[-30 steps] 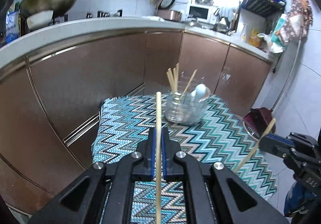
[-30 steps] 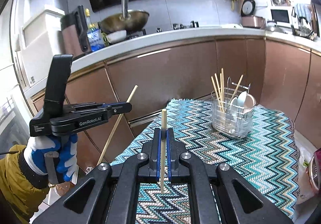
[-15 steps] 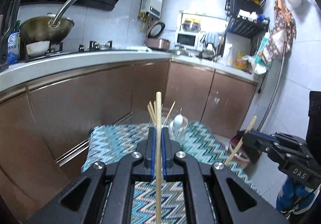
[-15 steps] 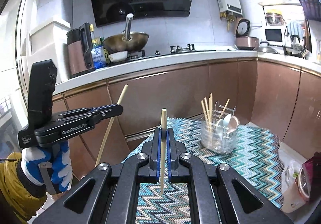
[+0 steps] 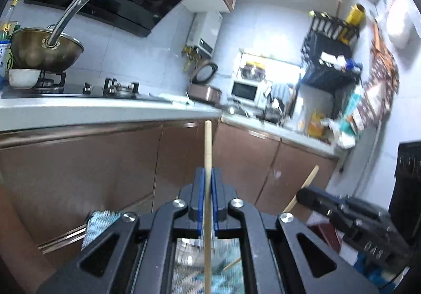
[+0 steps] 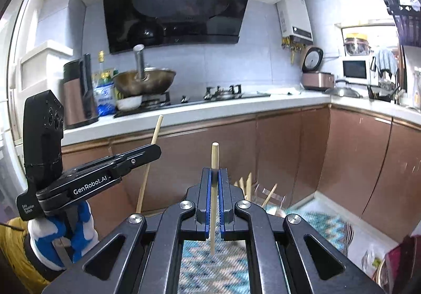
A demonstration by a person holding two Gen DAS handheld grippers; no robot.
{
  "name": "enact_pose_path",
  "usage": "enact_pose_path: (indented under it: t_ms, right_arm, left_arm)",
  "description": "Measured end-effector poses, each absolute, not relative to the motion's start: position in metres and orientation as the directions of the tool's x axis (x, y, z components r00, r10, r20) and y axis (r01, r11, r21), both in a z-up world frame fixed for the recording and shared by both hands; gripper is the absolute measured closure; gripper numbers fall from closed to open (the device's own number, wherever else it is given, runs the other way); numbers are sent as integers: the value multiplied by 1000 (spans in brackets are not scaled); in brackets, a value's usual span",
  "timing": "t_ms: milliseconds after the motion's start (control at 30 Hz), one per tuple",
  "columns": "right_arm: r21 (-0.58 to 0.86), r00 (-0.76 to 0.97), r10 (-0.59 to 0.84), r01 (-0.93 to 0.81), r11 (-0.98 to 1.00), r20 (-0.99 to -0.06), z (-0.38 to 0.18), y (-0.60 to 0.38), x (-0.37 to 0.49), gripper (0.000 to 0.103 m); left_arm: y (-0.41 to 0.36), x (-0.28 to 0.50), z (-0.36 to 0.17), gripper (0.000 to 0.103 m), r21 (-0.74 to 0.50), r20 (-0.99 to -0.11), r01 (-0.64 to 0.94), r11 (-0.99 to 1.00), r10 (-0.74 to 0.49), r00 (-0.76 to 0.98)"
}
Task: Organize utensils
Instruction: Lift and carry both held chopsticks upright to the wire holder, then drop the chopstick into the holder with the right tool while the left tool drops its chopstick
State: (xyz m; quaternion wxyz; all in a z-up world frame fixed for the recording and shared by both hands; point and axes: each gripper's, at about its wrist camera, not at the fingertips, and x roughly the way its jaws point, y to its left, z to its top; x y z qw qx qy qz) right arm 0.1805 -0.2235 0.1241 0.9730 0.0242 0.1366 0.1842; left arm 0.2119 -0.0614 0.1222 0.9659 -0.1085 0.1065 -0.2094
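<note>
I have the left gripper (image 5: 207,180) clenched on a wooden chopstick (image 5: 207,152), which stands upright between the blue pads and rises well above the fingertips. The right gripper (image 6: 215,180) is likewise clamped on a second chopstick (image 6: 214,159), also upright, its lower end hanging just above the zigzag-patterned cloth (image 6: 323,220) on the table.

In the right wrist view I see my left gripper off to the left, held by a hand in a blue and white glove (image 6: 63,236), with its chopstick slanting up past the fingers. In the left wrist view the right gripper sits low on the right, its chopstick angled up to the right.

The utensil holder (image 6: 271,199), a clear container with several chopsticks standing in it, sits on the cloth just beyond and right of the right gripper's fingertips; it is blurred. From the left wrist it shows only partly, low down behind the gripper body.

Farther back runs the white counter (image 6: 236,107) over brown cabinets, with a wok (image 6: 144,80) on the stove under the black range hood (image 6: 176,1).
</note>
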Motion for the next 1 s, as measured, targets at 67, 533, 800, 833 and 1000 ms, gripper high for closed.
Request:
enact_pose_path:
  t_ms: [67,533,800,833,1000]
  right_arm:
    - [90,898,366,-355,931,-243,124,-226,202,98]
    - [59,908,317,-313,948,-275,74,-242,312,98]
    - [58,907,297,-293,954,-300,51,-244,326,98]
    - [59,905,296,-293,954,-305,49,-244,328,98]
    - [60,897,300,-297,953,-326,41,-240,329,98]
  left_arm:
    - [-69,230,125,98,-257,-116,376,890,-415,903]
    - [-112,337,62,98,-304,-68,287,908,-321,944]
    - [-114,361,23,98,-370,-76,229,900,-275,958]
    - [-113,363,19,98,-376,-82,227,898,-276,958]
    - [-110,357,11,92,-369,-90,214,905,-264,960]
